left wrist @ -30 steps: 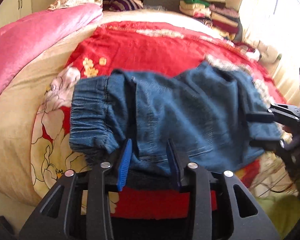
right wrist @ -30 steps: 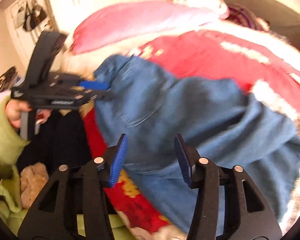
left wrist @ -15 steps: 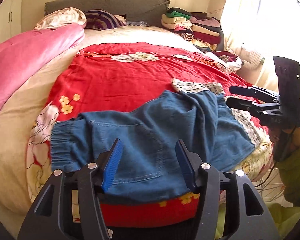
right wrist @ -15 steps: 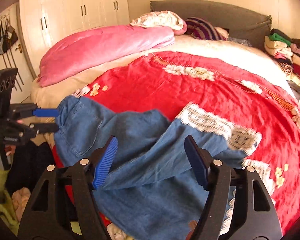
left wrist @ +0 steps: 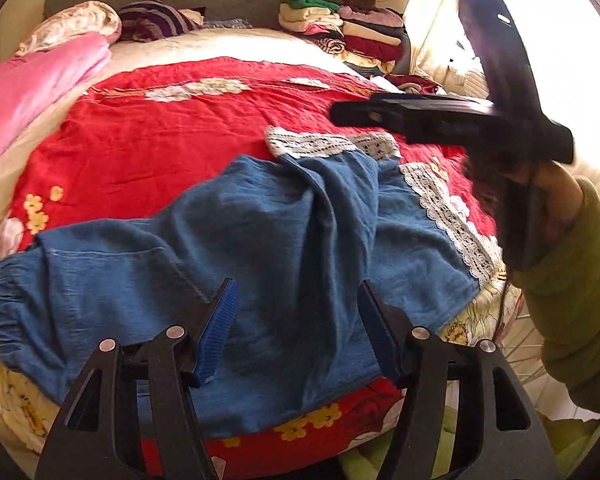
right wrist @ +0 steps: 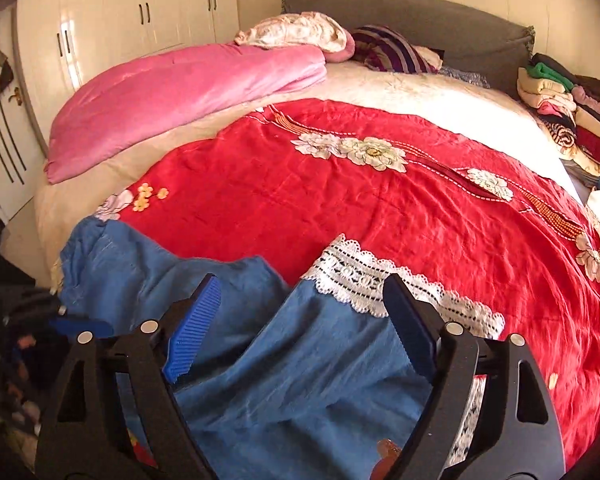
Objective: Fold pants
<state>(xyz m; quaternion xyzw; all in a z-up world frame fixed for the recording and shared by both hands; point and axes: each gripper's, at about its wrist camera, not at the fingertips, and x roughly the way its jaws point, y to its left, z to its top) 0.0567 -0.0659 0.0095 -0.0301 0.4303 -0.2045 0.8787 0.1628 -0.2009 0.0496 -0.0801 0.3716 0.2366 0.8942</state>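
left gripper: I saw jaws spread wide, gripping nothing, hovering over the waist end of the pants.
right gripper: jaws wide apart too, empty, above a lace-trimmed leg.
pants: blue denim, lay rumpled on the red bedspread near the foot of the bed.
pants axis: ran left-right across my left view, elastic waistband at left, lace cuffs at right.
contact: couldn't tell if either gripper touched the cloth.
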